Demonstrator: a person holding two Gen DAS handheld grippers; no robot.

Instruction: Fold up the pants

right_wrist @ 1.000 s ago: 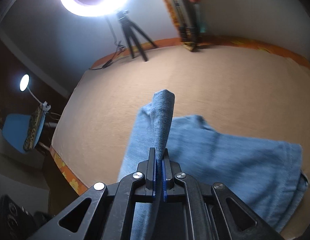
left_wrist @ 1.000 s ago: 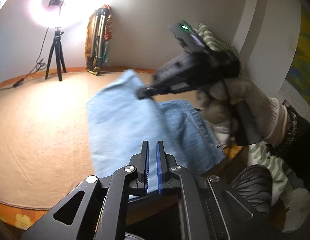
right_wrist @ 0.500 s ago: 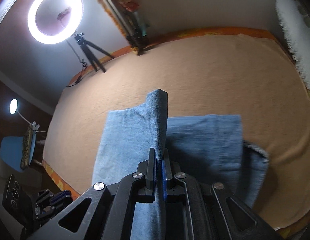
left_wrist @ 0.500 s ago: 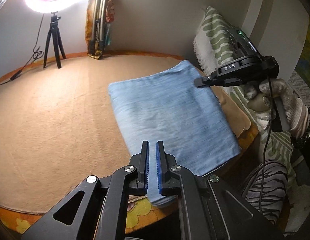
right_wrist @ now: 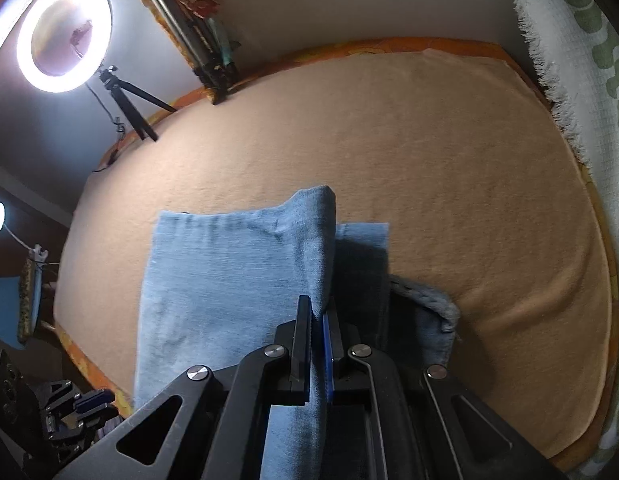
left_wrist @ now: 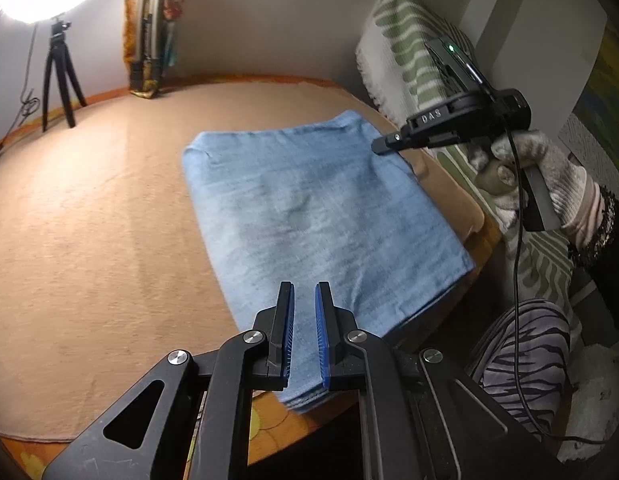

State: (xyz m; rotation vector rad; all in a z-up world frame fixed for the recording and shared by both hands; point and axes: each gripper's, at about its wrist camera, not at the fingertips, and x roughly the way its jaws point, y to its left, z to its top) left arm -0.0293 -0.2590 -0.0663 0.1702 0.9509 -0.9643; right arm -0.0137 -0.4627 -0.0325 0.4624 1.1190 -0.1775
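Pants (left_wrist: 317, 216) lie on the tan blanket of the bed (left_wrist: 93, 216), near its right-hand near edge, and now form one flat light-blue rectangle. A second ago the upper layer was in the air, bunched and mid-swing; it has since been carried across and laid down over the rest. Half a second ago the rectangle was already in place, so the last interval is settling, not folding.

Right claw (right_wrist: 318, 312): pressed together, pinching a ridge of denim at the far right corner of the stack. That ridge stands up from the flat layer, so this corner is not yet released. In the right wrist view a darker edge of the lower layer, perhaps the waistband, pokes out to the right of the fold; alignment there looks imperfect.

Left claw (left_wrist: 305, 308): hovering over the near end of the rectangle, its jaws just starting to part, only a narrow slot showing, nothing between the pads. It touches no cloth that I can see.

Gloved hand (left_wrist: 549, 184) holds the right tool out over the far right corner, beside the green-patterned throw (left_wrist: 405, 40).

Ring light (right_wrist: 63, 34) on its tripod stands at the far left, unchanged.

Judgement: this fold is essentially done. What remains is letting go of the pinched corner and, probably, smoothing or squaring the protruding edge; whether another fold is intended cannot be told.
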